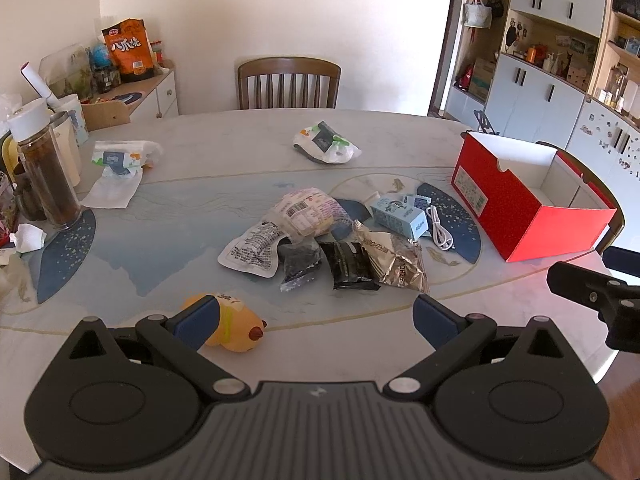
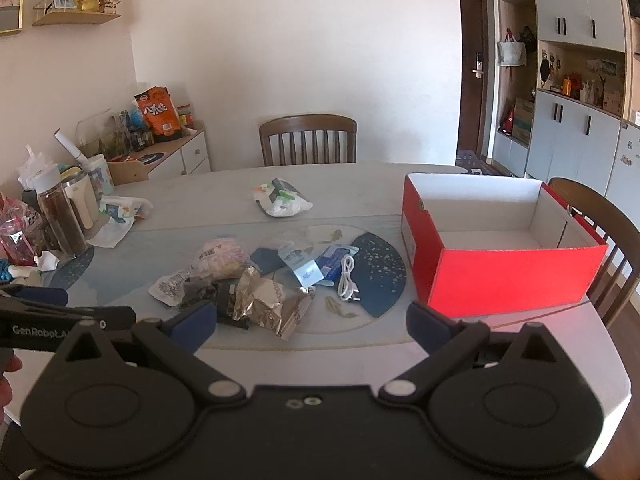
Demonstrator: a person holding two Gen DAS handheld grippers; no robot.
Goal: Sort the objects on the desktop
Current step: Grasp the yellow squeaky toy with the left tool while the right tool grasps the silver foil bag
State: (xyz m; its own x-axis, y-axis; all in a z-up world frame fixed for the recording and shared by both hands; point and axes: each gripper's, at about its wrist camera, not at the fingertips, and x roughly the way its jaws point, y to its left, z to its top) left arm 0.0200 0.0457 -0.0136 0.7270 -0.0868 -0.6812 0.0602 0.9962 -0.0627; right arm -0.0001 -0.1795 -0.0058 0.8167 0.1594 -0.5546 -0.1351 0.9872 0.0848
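Observation:
A heap of snack packets lies mid-table: a silver foil bag (image 1: pixel 396 260) (image 2: pixel 266 304), a black packet (image 1: pixel 350 266), a white printed pouch (image 1: pixel 250 250), a pale bag (image 1: pixel 310 210) (image 2: pixel 222 256), a light blue carton (image 1: pixel 400 214) (image 2: pixel 302 266) and a white cable (image 1: pixel 440 234) (image 2: pixel 347 282). A yellow toy (image 1: pixel 236 326) lies just ahead of my left gripper (image 1: pixel 316 326), partly behind its left finger. The empty red box (image 1: pixel 520 216) (image 2: pixel 508 276) stands to the right. Both grippers hover open near the front edge with nothing between the fingers; my right gripper (image 2: pixel 310 326) faces the heap.
A white bag (image 1: pixel 326 144) (image 2: pixel 282 200) lies near the far chair (image 1: pixel 288 84). A wipes pack (image 1: pixel 122 158) and a lidded jar (image 1: pixel 46 172) with cups crowd the left edge. A second chair (image 2: pixel 600 232) stands behind the box. Cabinets line the right wall.

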